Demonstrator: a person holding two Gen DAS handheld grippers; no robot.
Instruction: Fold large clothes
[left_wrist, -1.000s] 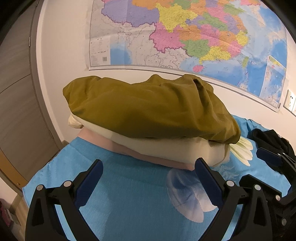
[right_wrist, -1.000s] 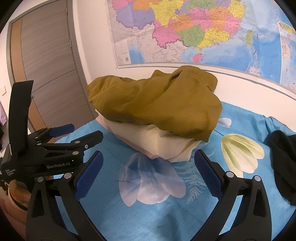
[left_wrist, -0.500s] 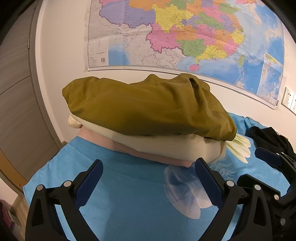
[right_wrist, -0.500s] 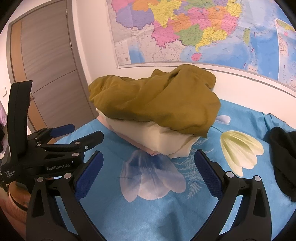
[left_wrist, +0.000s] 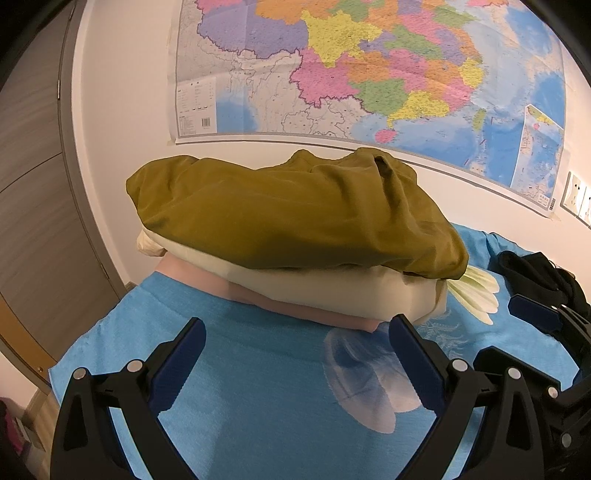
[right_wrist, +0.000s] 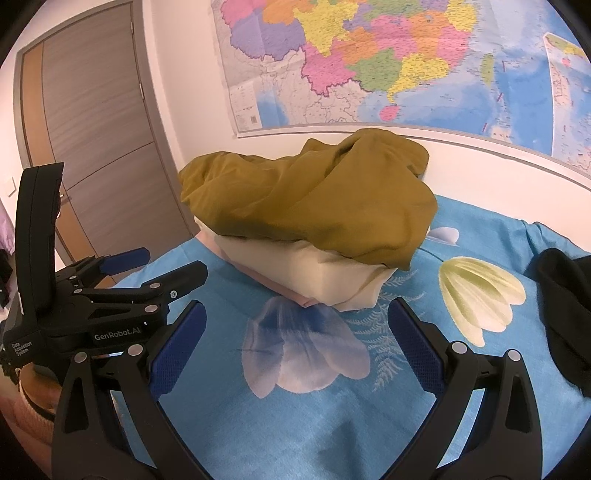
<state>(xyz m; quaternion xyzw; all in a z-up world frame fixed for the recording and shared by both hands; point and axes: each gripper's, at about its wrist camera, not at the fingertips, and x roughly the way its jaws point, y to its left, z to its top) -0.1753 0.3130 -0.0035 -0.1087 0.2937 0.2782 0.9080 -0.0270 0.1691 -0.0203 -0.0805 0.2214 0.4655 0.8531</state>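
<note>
An olive-green garment (left_wrist: 295, 221) (right_wrist: 314, 206) lies folded on top of a stack, over a cream garment (left_wrist: 332, 291) (right_wrist: 314, 277) and a pink one (left_wrist: 295, 306) (right_wrist: 291, 295). The stack rests on a blue flowered bedsheet (left_wrist: 240, 387) (right_wrist: 314, 406) against the wall. My left gripper (left_wrist: 297, 343) is open and empty, just short of the stack's front edge. My right gripper (right_wrist: 297, 325) is also open and empty, a little before the stack's right corner. The left gripper's body (right_wrist: 103, 306) shows at the left of the right wrist view.
A black garment (left_wrist: 535, 273) (right_wrist: 565, 306) lies crumpled on the sheet to the right. A large coloured map (left_wrist: 369, 74) hangs on the wall behind the stack. A grey-brown door (right_wrist: 92, 147) stands at the left, beyond the bed's left edge.
Both grippers have drawn back slightly from the stack and stayed open. The olive garment rests as before on the pile.
</note>
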